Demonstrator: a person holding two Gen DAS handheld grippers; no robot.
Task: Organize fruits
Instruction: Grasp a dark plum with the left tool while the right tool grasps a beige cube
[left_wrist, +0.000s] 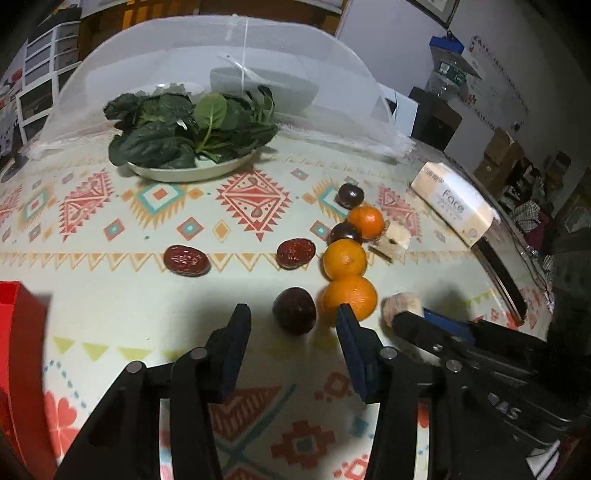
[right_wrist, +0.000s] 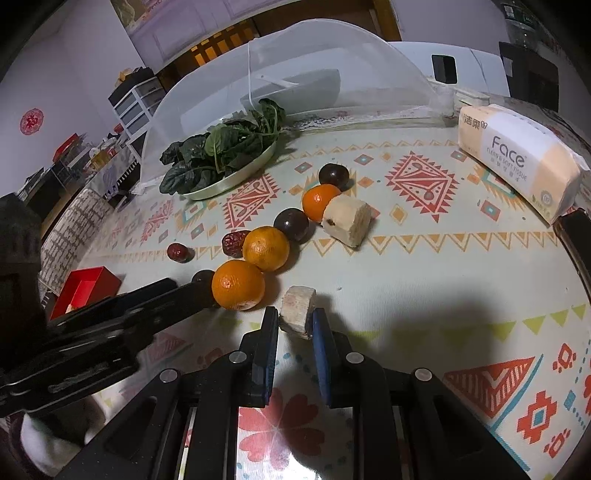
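Observation:
A dark round fruit (left_wrist: 294, 310) lies on the patterned tablecloth between the fingers of my left gripper (left_wrist: 293, 319); its pads stand clear of the fruit on both sides, so it is open. Just right of it, three oranges (left_wrist: 350, 297) (left_wrist: 344, 257) (left_wrist: 366, 221) form a line with two more dark fruits (left_wrist: 345, 232) (left_wrist: 349, 195). Two red dates (left_wrist: 186, 260) (left_wrist: 295, 253) lie to the left. My right gripper (right_wrist: 295, 325) is shut on a small pale chunk (right_wrist: 297, 310) beside the nearest orange (right_wrist: 238, 284). A larger pale chunk (right_wrist: 347, 219) rests farther back.
A plate of leafy greens (left_wrist: 192, 173) sits at the back under the edge of a white mesh food cover (left_wrist: 221, 55). A tissue pack (left_wrist: 454, 199) lies at the right near the table edge. A red box (left_wrist: 18, 332) stands at the left.

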